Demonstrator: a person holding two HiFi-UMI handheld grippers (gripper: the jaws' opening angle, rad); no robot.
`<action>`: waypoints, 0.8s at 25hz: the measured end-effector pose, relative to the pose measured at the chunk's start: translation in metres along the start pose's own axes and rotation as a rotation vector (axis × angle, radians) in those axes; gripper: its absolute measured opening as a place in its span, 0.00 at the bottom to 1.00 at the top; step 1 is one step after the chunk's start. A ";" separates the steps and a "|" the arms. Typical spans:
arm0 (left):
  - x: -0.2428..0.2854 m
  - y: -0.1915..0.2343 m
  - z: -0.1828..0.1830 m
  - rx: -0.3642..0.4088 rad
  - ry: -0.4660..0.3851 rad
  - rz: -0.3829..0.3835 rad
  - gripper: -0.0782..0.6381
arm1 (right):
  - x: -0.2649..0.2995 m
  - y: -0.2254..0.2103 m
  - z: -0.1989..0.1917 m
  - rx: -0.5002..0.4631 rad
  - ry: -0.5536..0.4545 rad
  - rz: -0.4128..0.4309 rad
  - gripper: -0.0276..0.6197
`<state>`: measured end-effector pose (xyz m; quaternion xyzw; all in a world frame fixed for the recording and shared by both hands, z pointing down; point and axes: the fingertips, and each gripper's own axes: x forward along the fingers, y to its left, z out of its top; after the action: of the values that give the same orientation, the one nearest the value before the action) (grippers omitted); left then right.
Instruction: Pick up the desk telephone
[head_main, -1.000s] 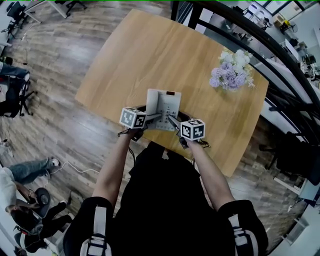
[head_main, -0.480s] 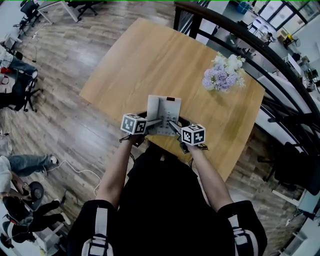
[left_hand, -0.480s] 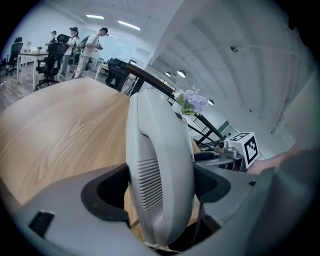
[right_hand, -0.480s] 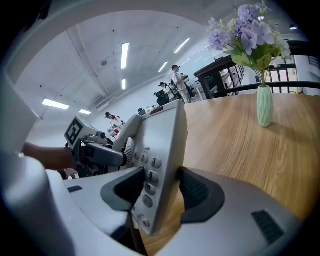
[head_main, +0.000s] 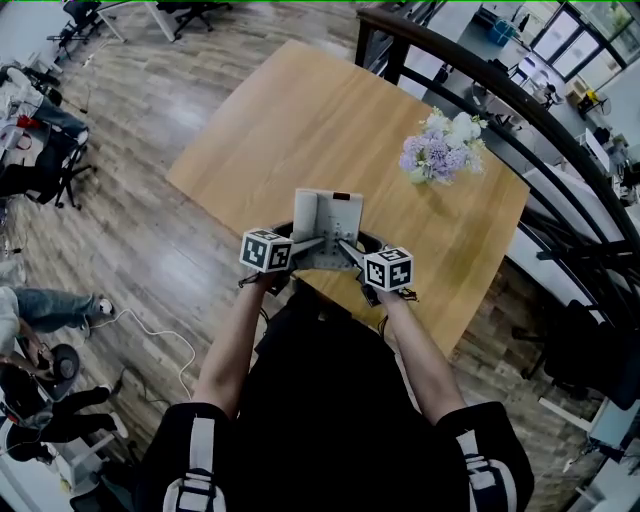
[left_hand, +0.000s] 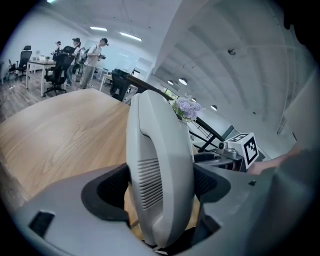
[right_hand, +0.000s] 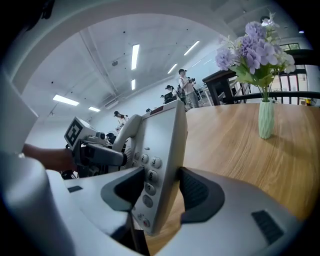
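The grey desk telephone (head_main: 329, 226) is held up off the wooden table (head_main: 300, 120), near its front edge. My left gripper (head_main: 305, 243) is shut on the telephone's left side, where the handset (left_hand: 157, 170) fills the gap between the pads. My right gripper (head_main: 347, 252) is shut on the right edge of the telephone's body (right_hand: 162, 165), pads pressing front and back beside the keypad. In the right gripper view the left gripper (right_hand: 97, 152) shows across the telephone.
A vase of purple and white flowers (head_main: 436, 150) stands at the table's far right, also seen as the flower vase (right_hand: 265, 117). A dark railing (head_main: 520, 110) runs behind the table. People and office chairs (head_main: 40, 170) are on the floor to the left.
Both grippers have risen with the telephone between them, and it now hangs a little higher over the table's front edge. The head view has shifted slightly.
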<state>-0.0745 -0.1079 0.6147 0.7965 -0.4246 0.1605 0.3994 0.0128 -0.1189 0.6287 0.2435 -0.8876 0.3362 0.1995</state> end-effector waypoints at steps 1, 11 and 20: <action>-0.003 -0.002 0.002 0.004 -0.009 0.005 0.67 | -0.002 0.002 0.002 -0.006 -0.005 0.005 0.41; -0.019 -0.037 0.014 0.075 -0.073 0.046 0.67 | -0.032 0.014 0.013 -0.060 -0.049 0.033 0.41; -0.037 -0.055 0.014 0.088 -0.134 0.089 0.67 | -0.049 0.029 0.019 -0.125 -0.078 0.072 0.41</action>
<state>-0.0530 -0.0802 0.5559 0.8027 -0.4777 0.1430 0.3271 0.0315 -0.0983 0.5758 0.2113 -0.9221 0.2774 0.1675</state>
